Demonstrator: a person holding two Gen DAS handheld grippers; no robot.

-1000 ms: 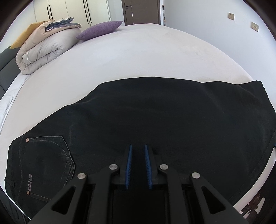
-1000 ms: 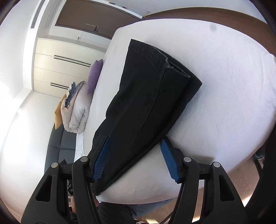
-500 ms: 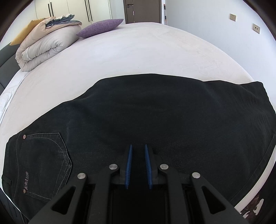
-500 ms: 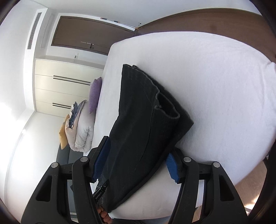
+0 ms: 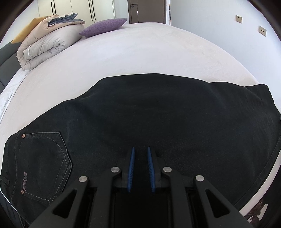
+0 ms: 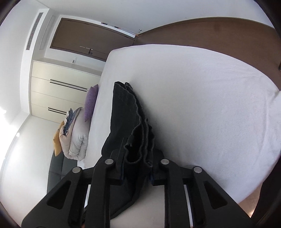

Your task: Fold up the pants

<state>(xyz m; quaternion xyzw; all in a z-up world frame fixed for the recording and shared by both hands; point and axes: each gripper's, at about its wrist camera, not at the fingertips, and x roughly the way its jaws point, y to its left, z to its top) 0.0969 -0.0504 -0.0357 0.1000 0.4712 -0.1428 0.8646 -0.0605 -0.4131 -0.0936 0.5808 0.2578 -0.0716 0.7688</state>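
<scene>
Where the white bed (image 5: 140, 52) fills most of both wrist views, a pair of black pants (image 5: 158, 114) lies spread flat across its near part, folded lengthwise, with a stitched back pocket (image 5: 43, 157) at the left end and the leg hems at the far right; the left gripper (image 5: 140, 154) hovers low over the middle of the dark cloth, its blue-padded fingers (image 5: 131, 166) drawn almost together with only a narrow gap and dark fabric seen between them, though whether the pads actually pinch the cloth I cannot tell; from the right wrist view the pants (image 6: 126, 119) run away along the bed (image 6: 202, 105) as a dark strip, and their near end, the layered hem edges, rises bunched into the right gripper (image 6: 136, 168); the jaws of that gripper have just been closing, and its fingers (image 6: 156, 157) are now clenched on the gathered hem, the blue pads almost hidden by the cloth; at the head of the bed a rolled pale duvet (image 5: 47, 43) rests with a purple pillow (image 5: 103, 27) just beside it and a mustard-yellow cushion (image 5: 26, 32) behind; cream wardrobe doors (image 6: 59, 91) with dark handles stand beyond; a brown door (image 5: 146, 10) is visible at the far end of the room; two wall sockets (image 5: 262, 30) sit on the white wall to the right.
</scene>
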